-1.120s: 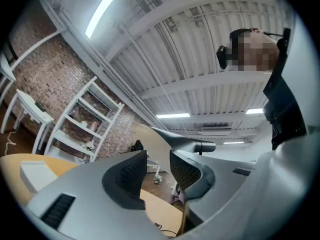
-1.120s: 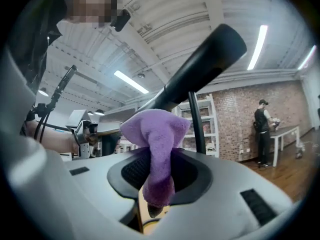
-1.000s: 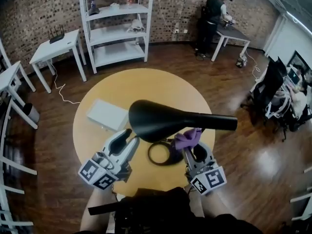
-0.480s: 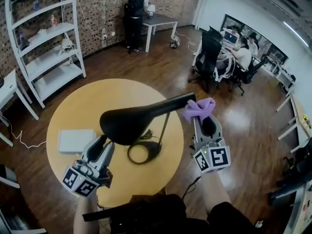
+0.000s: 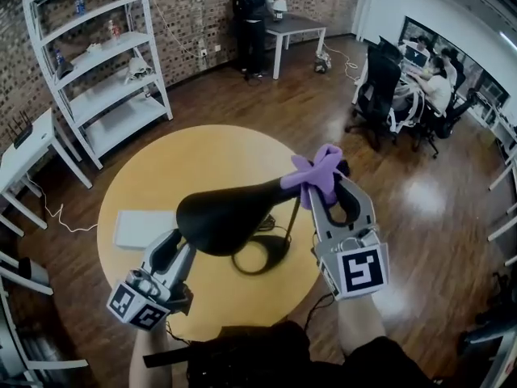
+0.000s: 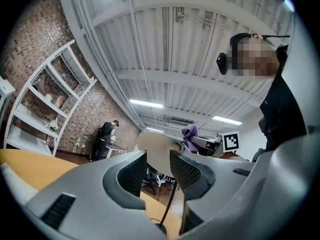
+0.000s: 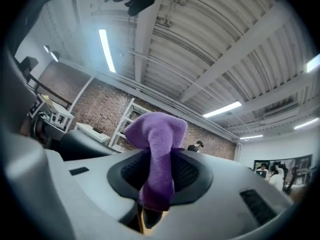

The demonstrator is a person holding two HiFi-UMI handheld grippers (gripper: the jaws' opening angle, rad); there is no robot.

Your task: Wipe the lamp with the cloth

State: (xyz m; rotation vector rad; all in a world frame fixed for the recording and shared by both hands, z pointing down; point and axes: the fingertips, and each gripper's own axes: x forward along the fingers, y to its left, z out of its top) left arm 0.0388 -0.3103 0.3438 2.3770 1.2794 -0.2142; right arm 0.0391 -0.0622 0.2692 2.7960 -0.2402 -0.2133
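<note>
Cloth (image 5: 317, 170) at lamp (image 5: 222, 217) neck; white box (image 5: 139, 226) nearby

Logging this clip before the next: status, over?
Right tool shut on purple cloth, at lamp arm. Left tool open, below lamp head. Nothing in the way.

A round yellow wooden table (image 5: 202, 156) stands on a dark glossy plank floor (image 5: 242, 95) and carries a flat white rectangular box (image 5: 144, 227) near its left edge and, toward the front, the black ring-shaped lamp base (image 5: 263, 255).
</note>
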